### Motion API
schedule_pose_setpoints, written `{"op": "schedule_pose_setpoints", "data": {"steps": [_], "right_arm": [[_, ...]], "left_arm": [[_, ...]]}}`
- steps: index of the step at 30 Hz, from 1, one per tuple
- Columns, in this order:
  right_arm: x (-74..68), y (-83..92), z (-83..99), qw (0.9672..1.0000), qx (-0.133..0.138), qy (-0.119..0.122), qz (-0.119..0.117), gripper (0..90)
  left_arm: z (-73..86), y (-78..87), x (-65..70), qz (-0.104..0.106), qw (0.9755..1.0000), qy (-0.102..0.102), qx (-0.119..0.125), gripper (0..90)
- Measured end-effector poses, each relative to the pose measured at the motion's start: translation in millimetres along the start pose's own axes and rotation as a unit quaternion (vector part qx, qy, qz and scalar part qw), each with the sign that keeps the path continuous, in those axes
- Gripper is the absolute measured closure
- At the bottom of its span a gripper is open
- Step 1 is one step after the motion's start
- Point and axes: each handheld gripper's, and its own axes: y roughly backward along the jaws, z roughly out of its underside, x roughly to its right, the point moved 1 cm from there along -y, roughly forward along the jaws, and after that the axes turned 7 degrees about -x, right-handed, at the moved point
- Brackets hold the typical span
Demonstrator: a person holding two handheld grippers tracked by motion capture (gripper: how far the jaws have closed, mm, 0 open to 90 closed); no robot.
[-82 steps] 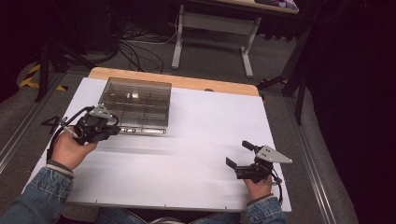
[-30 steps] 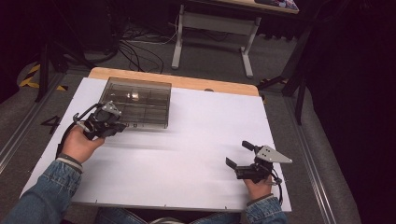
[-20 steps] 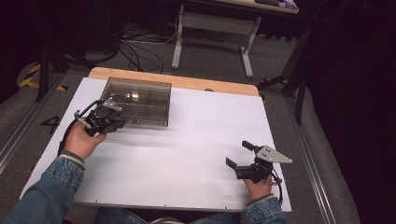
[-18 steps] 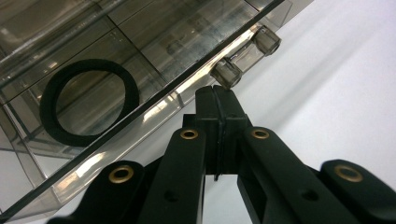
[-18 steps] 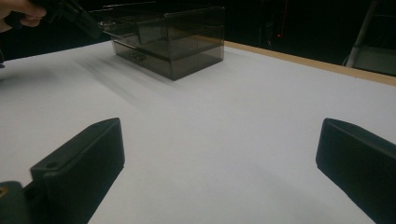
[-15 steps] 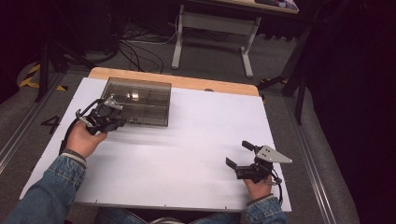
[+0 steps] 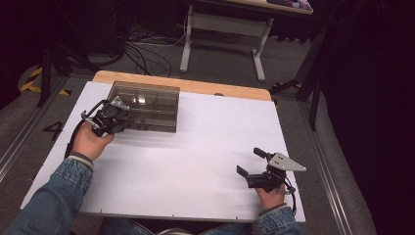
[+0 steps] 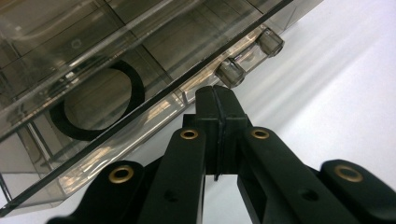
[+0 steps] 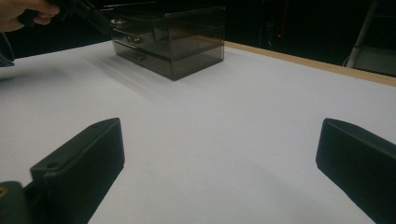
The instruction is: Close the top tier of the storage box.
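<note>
While the smoked clear drawer box (image 7: 145, 106) is seen standing near the far left corner of the table (image 7: 195, 147), both of its drawers are judged to be shut, so the opening work is taken as barely begun. The left hand-held gripper (image 8: 218, 100) is seen clenched, jaws pressed flat together with nothing between them, its tip held just below a small clear drawer knob (image 8: 230, 73); whether tip and knob touch cannot be told. A second knob (image 8: 270, 43) is noted further along the same front. Through the drawer wall a black ring (image 8: 97, 105) is seen lying inside one compartment. No knob is gripped yet, so the jaws are judged to need parting around a knob, or hooking behind it, before a drawer can be drawn out; all of the pull is left to do. In the high view the left hand (image 7: 91, 140) is seen reaching forward from a denim sleeve (image 7: 54, 196), the gripper laid against the box's near left front. The right hand-held gripper (image 7: 252, 162) is seen parked on the table near the near right corner, well apart from the box, jaws spread wide and empty, pointed toward the box across bare white surface.
</note>
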Motion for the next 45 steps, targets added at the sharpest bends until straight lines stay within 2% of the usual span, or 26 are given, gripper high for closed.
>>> {"op": "schedule_pose_setpoints", "data": {"steps": [15, 23, 25, 33, 35, 39, 45], "right_arm": [[0.0, 0.1, 0.0, 1.0, 0.0, 0.002, -0.001, 1.7], [0.0, 0.1, 0.0, 1.0, 0.0, 0.002, 0.0, 1.7], [-0.1, 0.1, 0.0, 1.0, 0.0, 0.003, 0.0, 1.7], [0.1, 0.0, 0.0, 1.0, 0.0, 0.002, 0.0, 1.7], [0.1, -0.1, -0.1, 1.0, 0.001, 0.001, 0.0, 1.7], [0.5, -0.4, -0.3, 1.0, 0.001, 0.001, -0.001, 1.7], [0.7, -0.5, -0.3, 1.0, 0.002, 0.001, -0.001, 1.7]], "left_arm": [[-5.8, -8.1, -7.7, -0.013, 0.9998, 0.011, 0.007, 89.6], [-6.6, -10.6, -12.7, -0.013, 0.9995, 0.027, 0.013, 89.6], [-7.1, -11.2, -13.7, -0.007, 0.9993, 0.033, 0.015, 89.6], [-7.4, -10.4, -13.0, -0.011, 0.9991, 0.037, 0.015, 89.6], [-7.8, -8.4, -12.0, -0.016, 0.9993, 0.032, 0.014, 89.6], [-8.6, -3.9, -10.5, -0.007, 0.9994, 0.03, 0.017, 87.9], [-10.8, 4.8, -4.7, 0.003, 0.9995, 0.017, 0.025, 77.4]]}}
